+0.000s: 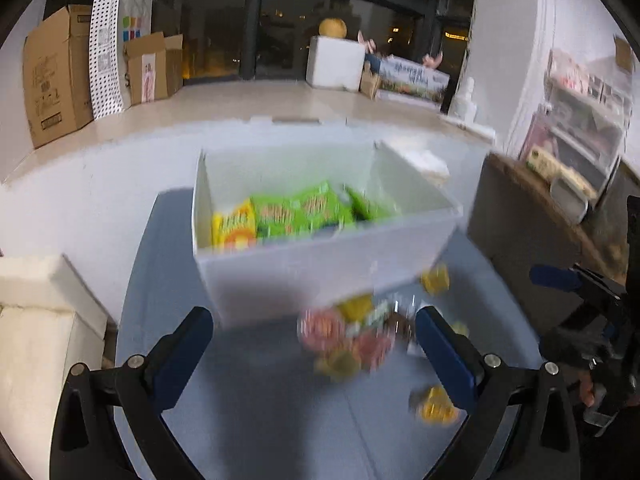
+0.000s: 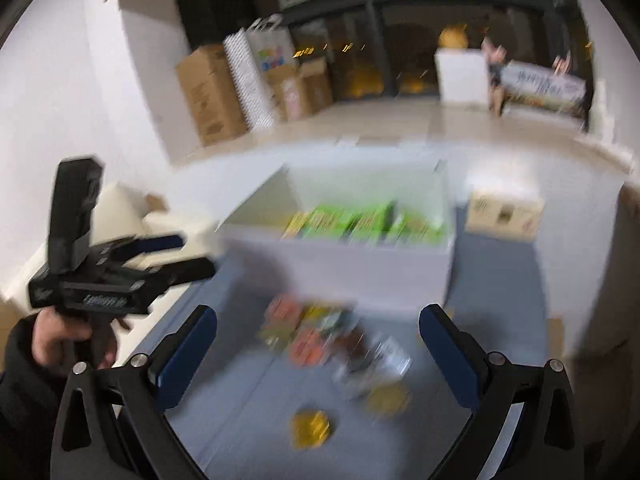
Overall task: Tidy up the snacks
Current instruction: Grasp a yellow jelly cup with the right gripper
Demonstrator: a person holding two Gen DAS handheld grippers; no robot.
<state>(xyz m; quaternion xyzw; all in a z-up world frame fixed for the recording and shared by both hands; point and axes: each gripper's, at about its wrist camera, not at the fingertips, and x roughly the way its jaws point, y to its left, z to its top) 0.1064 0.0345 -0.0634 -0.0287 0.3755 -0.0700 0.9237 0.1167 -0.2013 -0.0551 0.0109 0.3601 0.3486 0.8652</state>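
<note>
Both pictures are blurry, so the small snacks (image 1: 352,340) in the heap near the middle of the blue table (image 1: 260,420) — just before the white box (image 1: 320,272) — cannot be counted. In the box lie green packets (image 1: 304,210); their number is unclear. The left gripper (image 1: 314,354) and right gripper (image 2: 318,354) both gape wide, holding nothing.

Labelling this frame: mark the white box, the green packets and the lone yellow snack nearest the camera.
white box (image 1: 320,276), left wrist view, front wall.
green packets (image 1: 304,210), left wrist view, middle packet's face.
yellow snack (image 2: 311,428), right wrist view, its centre.
</note>
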